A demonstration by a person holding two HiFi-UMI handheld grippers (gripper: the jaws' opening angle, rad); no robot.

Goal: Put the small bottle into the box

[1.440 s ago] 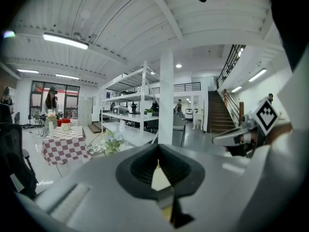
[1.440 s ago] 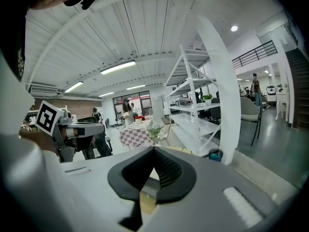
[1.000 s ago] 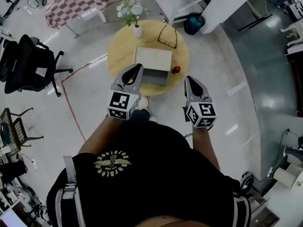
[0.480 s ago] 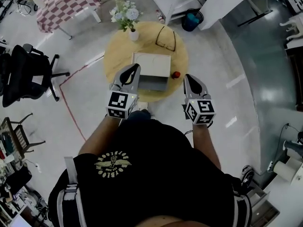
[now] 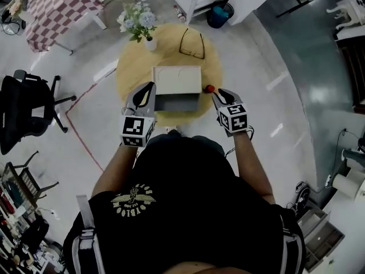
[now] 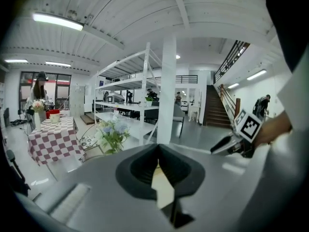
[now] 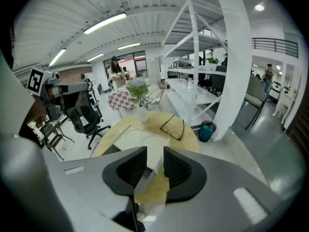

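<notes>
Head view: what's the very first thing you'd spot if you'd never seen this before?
The round yellow table in the middle of the pale floor, with a white box on it. Two tools with checkered marker cubes reach toward it: the left tool by the box's left side, the right tool, jaws opening with nothing between them, close to a small red-topped bottle right of the box.

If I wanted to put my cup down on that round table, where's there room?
Widest bare wood: the left side of the table, between vase and box. A smaller patch lies at the far edge, between vase and glasses. Right of the box is crowded: the small bottle stands there, with the right gripper, empty jaws opening, beside it.
</notes>
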